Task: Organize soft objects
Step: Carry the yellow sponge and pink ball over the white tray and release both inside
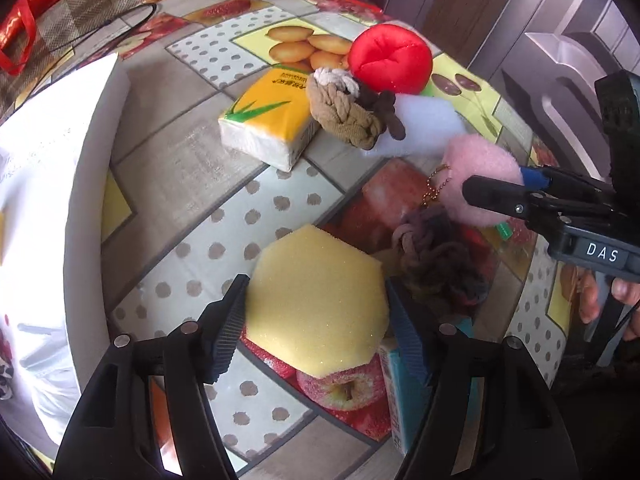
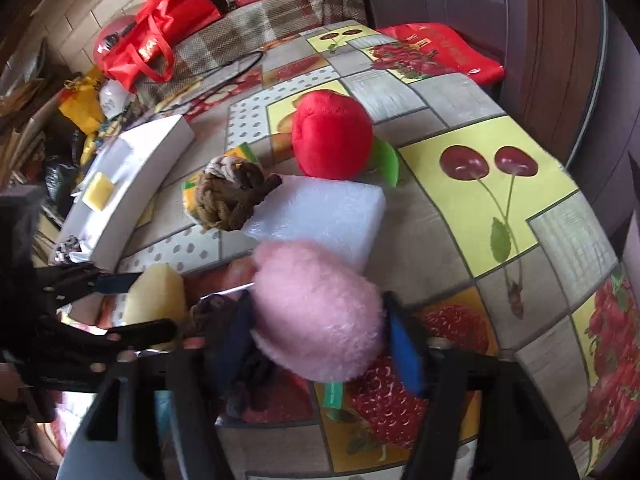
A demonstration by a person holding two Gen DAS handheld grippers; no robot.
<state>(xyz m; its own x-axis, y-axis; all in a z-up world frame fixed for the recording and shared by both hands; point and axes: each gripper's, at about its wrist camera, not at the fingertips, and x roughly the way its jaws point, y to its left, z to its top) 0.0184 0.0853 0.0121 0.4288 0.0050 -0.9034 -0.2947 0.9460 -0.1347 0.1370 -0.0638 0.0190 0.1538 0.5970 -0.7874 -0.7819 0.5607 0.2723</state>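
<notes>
**Two soft things, two light grips**

The left gripper [image 1: 316,316] has its fingers clamped on the yellow sponge [image 1: 318,300], held above the surface [image 1: 180,168]. The right gripper [image 2: 316,332] squeezes the pink pompom [image 2: 316,312]. Both look feather-light and squashy; holding them across the middle seems safest.

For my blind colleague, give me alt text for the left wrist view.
The left gripper clamps a yellow sponge above a fruit-print tablecloth; at right, the right gripper holds a pink plush.
</notes>
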